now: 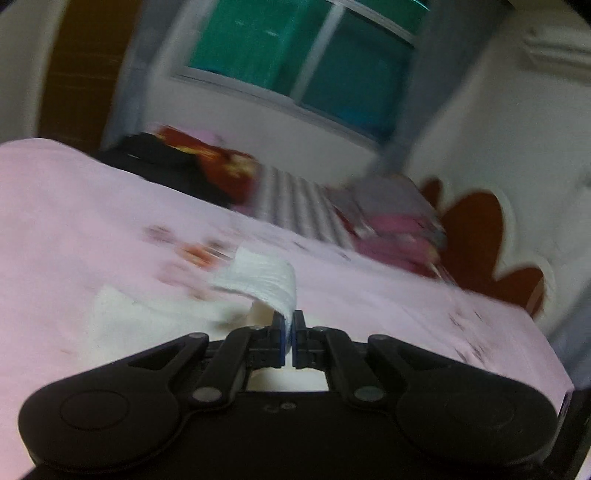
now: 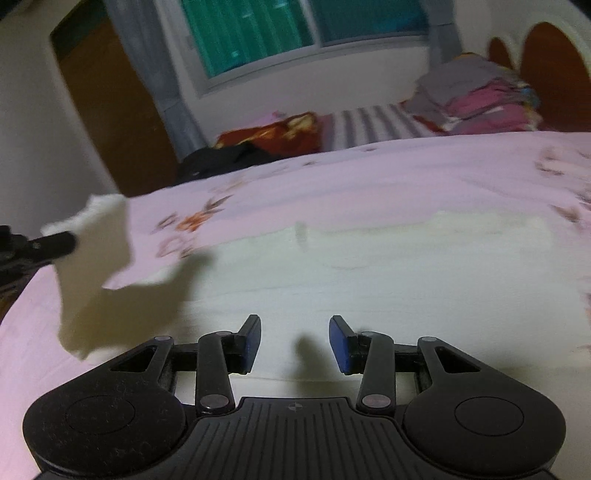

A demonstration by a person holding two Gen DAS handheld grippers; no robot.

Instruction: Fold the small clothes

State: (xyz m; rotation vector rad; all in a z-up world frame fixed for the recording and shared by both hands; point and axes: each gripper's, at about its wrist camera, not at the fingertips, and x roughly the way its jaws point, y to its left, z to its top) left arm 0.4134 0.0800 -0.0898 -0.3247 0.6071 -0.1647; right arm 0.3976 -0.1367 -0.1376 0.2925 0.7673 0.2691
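Here, on a bed covered with a pink floral sheet, a white garment lies spread flat while 2 hand-held tongs work over it. The left tongs are pinched fully together on one edge of the white garment, and the gripped corner curls up off the sheet in a ribbed fold just ahead of the blue pads; the rest of the cloth trails down to the left of them onto the bed. In the right wrist view, the same lifted corner hangs at the far left, clear of the sheet and casting a dark shadow on the fabric below, with the tip of the left tongs just visible beside it. The right tongs stand partly open, with nothing between the blue pads, poised low above the flat middle of the garment; whether they touch it cannot be told.

Beyond the bed's pink sheet, a black and red bundle of cloth lies near the far edge, next to a grey-striped sheet. A stack of folded clothes in grey and pink sits at the far right against a brown, scalloped headboard. A window with green-tinted panes fills the back wall, and a brown wardrobe stands to its left. Both views are smeared with motion blur.
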